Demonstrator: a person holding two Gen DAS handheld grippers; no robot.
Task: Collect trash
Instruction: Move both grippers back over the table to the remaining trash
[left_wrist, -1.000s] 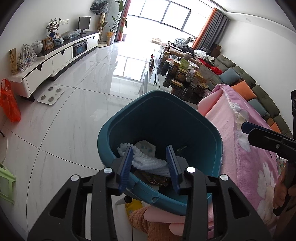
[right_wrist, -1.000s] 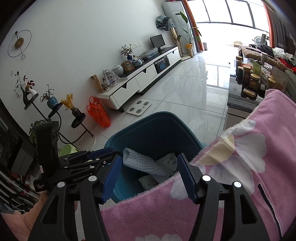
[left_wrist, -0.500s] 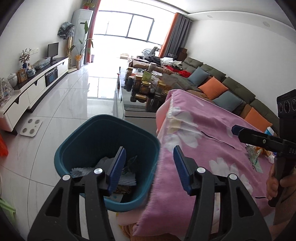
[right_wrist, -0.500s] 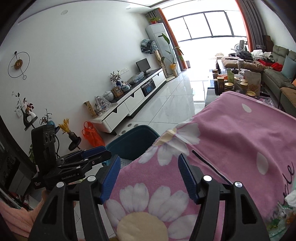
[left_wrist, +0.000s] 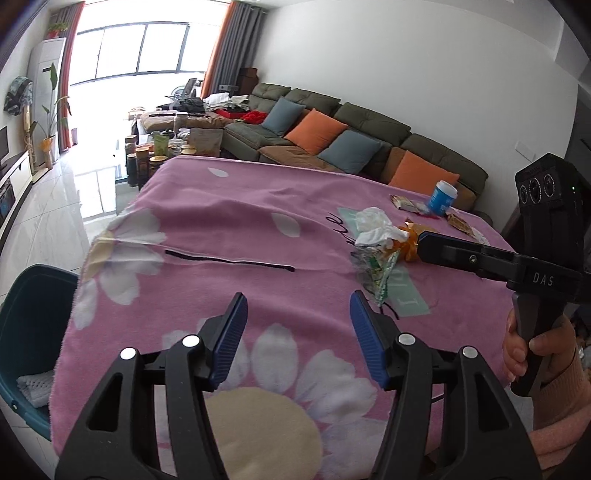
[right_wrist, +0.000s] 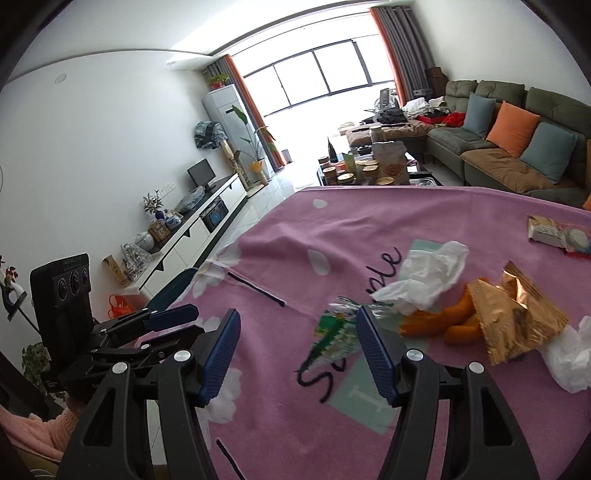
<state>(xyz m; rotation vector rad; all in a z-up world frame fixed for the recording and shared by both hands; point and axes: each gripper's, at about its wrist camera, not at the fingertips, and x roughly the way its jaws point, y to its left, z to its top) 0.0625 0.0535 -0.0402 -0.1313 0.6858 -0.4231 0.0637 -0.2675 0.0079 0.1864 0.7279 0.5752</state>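
Note:
Trash lies on the pink flowered blanket (left_wrist: 229, 229): a green and clear wrapper (left_wrist: 376, 266) (right_wrist: 338, 332), crumpled white tissue (left_wrist: 373, 221) (right_wrist: 428, 277), a gold foil bag (right_wrist: 513, 317), orange peel (right_wrist: 443, 321), more wrappers (right_wrist: 554, 232) and a blue cup (left_wrist: 441, 197). The teal bin (left_wrist: 26, 332) stands low at the left with white foam inside. My left gripper (left_wrist: 297, 332) is open and empty above the blanket's near part. My right gripper (right_wrist: 295, 347) is open and empty, its right finger just in front of the green wrapper.
A green sofa (left_wrist: 332, 140) with orange and blue cushions runs behind the table. A coffee table with jars (left_wrist: 155, 155) stands beyond the blanket. A white TV cabinet (right_wrist: 192, 236) lines the left wall. More white tissue (right_wrist: 569, 354) lies at the right.
Both grippers have swung from over the teal bin to the right, over the blanket, toward the trash pile. Both stay open and empty.

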